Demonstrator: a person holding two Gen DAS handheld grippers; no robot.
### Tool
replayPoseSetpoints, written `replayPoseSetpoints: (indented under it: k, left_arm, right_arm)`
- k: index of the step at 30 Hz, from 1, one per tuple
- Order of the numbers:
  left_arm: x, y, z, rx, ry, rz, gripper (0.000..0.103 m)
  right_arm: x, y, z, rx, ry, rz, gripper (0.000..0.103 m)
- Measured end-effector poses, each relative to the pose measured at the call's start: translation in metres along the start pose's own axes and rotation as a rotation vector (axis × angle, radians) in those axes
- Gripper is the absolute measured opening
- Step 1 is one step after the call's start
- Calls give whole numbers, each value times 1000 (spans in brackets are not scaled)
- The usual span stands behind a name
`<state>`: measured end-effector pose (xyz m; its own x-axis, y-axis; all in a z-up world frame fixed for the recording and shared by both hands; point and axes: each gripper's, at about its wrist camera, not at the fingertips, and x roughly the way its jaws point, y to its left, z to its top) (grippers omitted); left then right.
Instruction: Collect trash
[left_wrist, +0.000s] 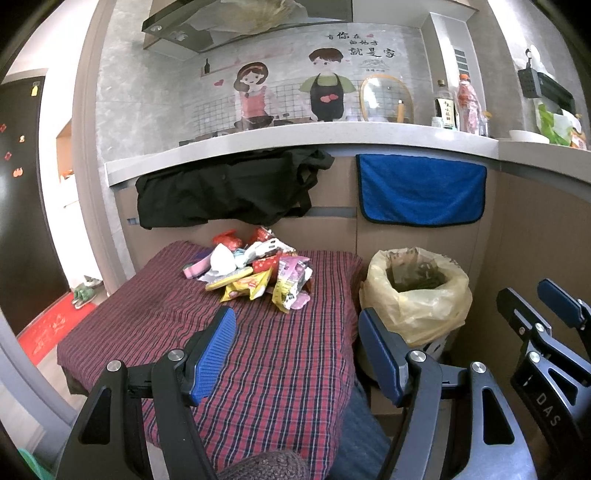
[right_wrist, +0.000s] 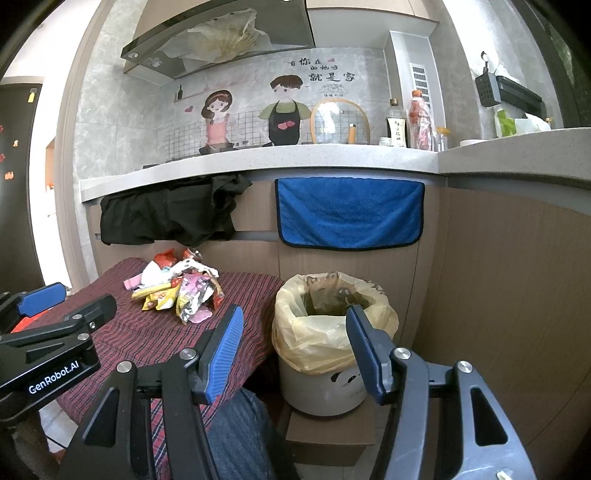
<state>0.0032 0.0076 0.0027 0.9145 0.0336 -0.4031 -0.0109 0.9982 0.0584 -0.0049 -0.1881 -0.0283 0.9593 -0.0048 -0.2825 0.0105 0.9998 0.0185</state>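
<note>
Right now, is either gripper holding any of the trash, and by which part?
Nothing is held. The left gripper and right gripper are both open with nothing between their fingers, short of the wrapper pile on the plaid cloth.

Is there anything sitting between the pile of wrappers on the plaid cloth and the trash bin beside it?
Nothing visible. The wrapper pile lies on the plaid cloth, and the lined trash bin stands open just past the cloth's right edge, with only bare cloth between them. Both grippers are open and hold nothing.
</note>
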Motion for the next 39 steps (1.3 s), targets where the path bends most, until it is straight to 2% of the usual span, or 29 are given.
replayPoseSetpoints:
  k: [39]
  left_arm:
    - [0, 5, 1, -17, 11, 7, 69]
  right_arm:
    - [1, -2, 2, -3, -2, -4, 55]
